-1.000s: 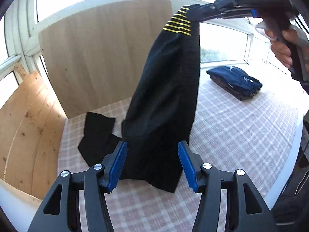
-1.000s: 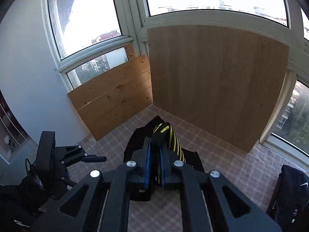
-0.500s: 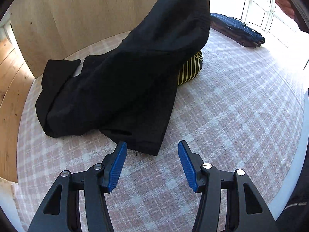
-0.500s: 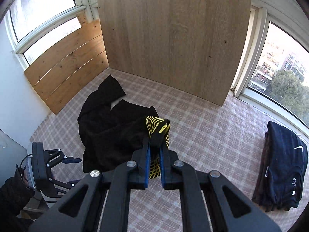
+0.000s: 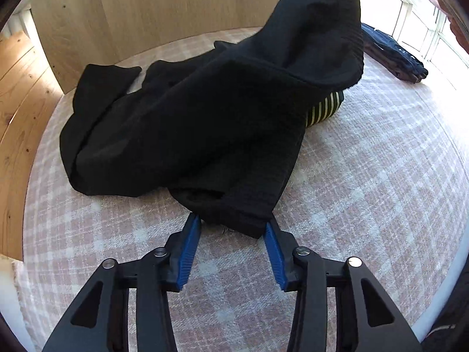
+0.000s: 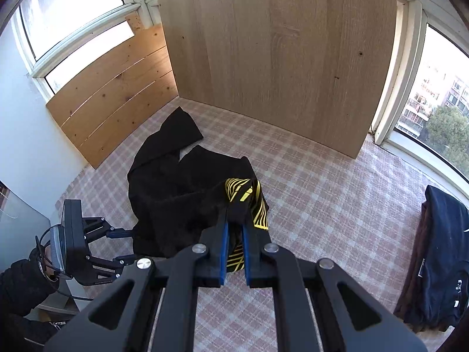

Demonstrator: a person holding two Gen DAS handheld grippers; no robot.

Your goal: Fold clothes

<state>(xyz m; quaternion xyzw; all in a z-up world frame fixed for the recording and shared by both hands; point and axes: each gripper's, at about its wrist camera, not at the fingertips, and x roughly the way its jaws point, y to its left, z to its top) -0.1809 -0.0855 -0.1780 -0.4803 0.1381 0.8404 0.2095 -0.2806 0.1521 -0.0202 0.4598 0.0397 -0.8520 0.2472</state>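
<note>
A black garment with yellow stripes (image 5: 190, 123) lies crumpled on the pink checked table cloth (image 5: 366, 176). One end is lifted up to the top right. My left gripper (image 5: 233, 228) is open, low over the cloth, its blue fingertips at either side of the garment's near hem corner. My right gripper (image 6: 234, 226) is shut on the garment's yellow-striped part (image 6: 249, 196) and holds it above the table. The rest of the garment (image 6: 176, 184) lies below it, and the left gripper (image 6: 117, 246) shows at the lower left.
A stack of folded dark clothes (image 6: 439, 252) lies at the table's right side and also shows in the left wrist view (image 5: 392, 55). Wooden boards (image 6: 278, 52) stand along the far and left edges. Windows lie behind them.
My right gripper has lowered the garment, so most of it now lies on the table. My left gripper has moved forward to the near hem, with its jaws still open.
</note>
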